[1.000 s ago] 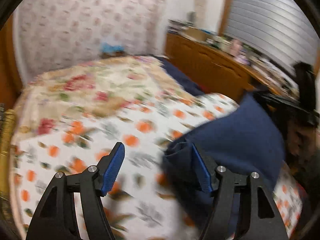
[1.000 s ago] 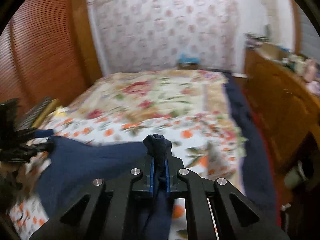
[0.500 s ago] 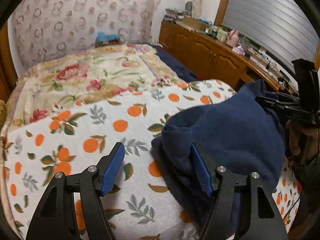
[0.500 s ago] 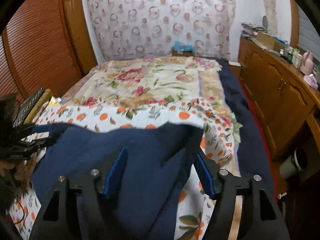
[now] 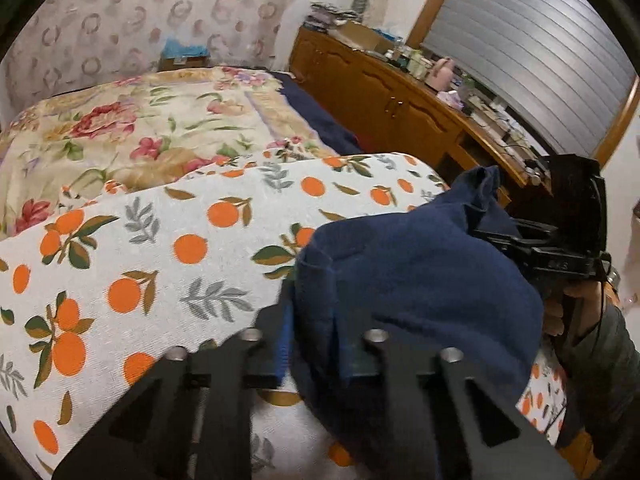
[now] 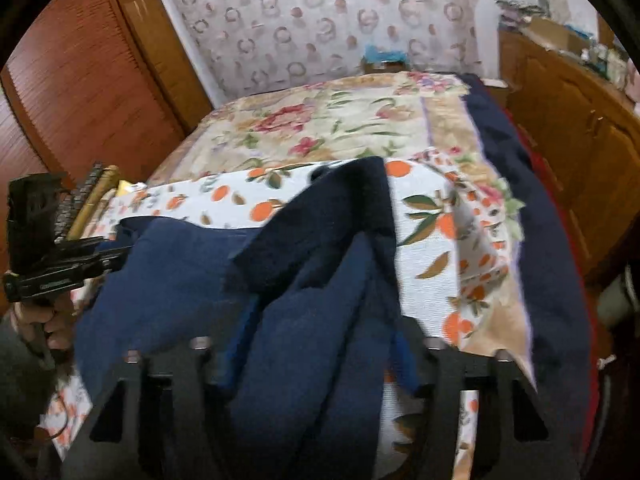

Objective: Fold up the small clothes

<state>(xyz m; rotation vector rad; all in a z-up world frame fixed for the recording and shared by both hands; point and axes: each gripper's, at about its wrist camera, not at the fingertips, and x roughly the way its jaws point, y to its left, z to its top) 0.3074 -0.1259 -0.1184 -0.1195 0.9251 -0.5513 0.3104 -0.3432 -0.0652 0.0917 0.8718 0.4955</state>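
Bedroom, bed point(image 5: 132, 264) filling most of it, orange-print sheet point(image 5: 180, 248) over the near end. Near to far:

Left claw point(image 5: 320, 344) low over the sheet, fingers drawn nearly together around a bunched edge of the navy cloth point(image 5: 420, 280); fabric fills the gap between them. Grip looks firm, though blur softens the fingertips.

Right claw point(image 6: 316, 344) buried in the same cloth point(image 6: 168, 272). Folds drape over and between its fingers, which stand partly apart. Cannot tell whether it pinches the fabric or only carries it.

Cloth hangs slung between the two claws, above the sheet's near edge, one corner peaking up by the right claw point(image 5: 560, 248) as seen from the left camera.

Farther on, floral quilt point(image 5: 132, 128) covers the rest of the bed, a dark blue blanket point(image 6: 536, 208) along its right side. Wooden sideboard point(image 5: 400, 96) against that side, top cluttered. Red-brown louvered wardrobe point(image 6: 80, 92) on the left. Patterned curtain point(image 6: 320, 20) across the far wall.
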